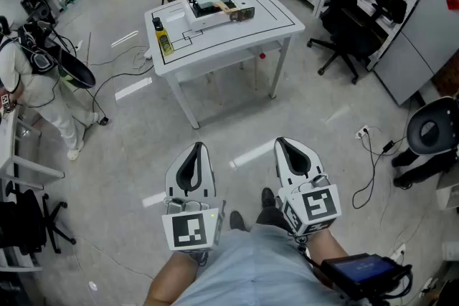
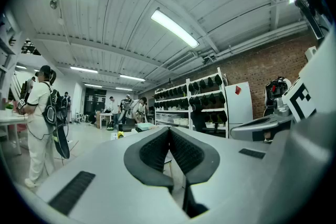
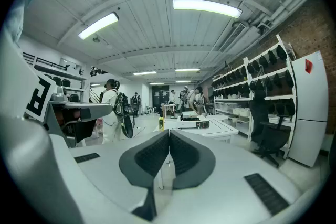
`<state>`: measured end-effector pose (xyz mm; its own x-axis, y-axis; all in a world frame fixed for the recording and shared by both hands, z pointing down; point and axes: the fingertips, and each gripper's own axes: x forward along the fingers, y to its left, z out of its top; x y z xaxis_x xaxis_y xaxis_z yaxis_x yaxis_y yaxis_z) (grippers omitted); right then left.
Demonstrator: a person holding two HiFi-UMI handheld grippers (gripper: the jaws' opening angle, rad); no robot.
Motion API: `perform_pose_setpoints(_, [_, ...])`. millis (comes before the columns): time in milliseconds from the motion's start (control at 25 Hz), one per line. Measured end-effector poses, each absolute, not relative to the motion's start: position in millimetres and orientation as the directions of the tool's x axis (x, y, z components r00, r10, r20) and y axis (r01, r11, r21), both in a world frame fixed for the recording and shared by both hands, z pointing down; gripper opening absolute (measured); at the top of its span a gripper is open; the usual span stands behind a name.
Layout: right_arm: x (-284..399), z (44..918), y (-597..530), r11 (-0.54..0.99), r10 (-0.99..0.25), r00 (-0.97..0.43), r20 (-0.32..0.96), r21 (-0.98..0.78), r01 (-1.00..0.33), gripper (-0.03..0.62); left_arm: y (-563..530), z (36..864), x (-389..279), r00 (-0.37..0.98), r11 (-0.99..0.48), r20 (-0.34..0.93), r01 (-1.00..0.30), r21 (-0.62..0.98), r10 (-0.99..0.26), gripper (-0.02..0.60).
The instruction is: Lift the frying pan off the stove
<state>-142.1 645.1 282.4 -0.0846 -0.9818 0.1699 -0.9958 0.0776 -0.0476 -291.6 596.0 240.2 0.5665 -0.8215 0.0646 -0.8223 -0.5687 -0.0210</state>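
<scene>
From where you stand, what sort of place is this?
Probably a workshop or robotics lab rather than a home kitchen: a black-lined white table stands on a bare concrete floor, storage racks line a brick wall, and cables trail across the floor.

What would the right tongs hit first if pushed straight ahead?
Probably the table, about at its near edge. The right tongs, shut, point at it and nothing else shows in between, though depth is unclear.

The pale grey, wedge-shaped left gripper (image 1: 196, 150) and right gripper (image 1: 282, 145) each carry dark ribbed fingers (image 2: 155, 152) and a black-and-white marker cube (image 1: 191, 231) (square-patterned), beside a light blue garment (image 1: 240, 270) and a black wrist-strapped screen (image 1: 362, 270).
</scene>
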Motion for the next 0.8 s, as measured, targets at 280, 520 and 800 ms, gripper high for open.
perform_pose_setpoints(280, [-123,288,639,0.075,-0.982,-0.083,0.173,-0.051,-0.996,0.047,590,248,-272,0.571,-0.575,0.087,-0.818,-0.030,-0.817,0.017])
perform_pose_setpoints(520, [-93,304,630,0.079,-0.978,-0.098,0.186,-0.106,-0.991,0.049,583,258,-235,0.605,-0.606,0.064,-0.795,-0.009,-0.794,0.017])
perform_pose_setpoints(800, [-25,326,595,0.105,-0.964,-0.132,0.229,-0.128,-0.986,0.049,550,271,-163,0.589,-0.596,0.117,-0.802,-0.031,-0.799,0.017])
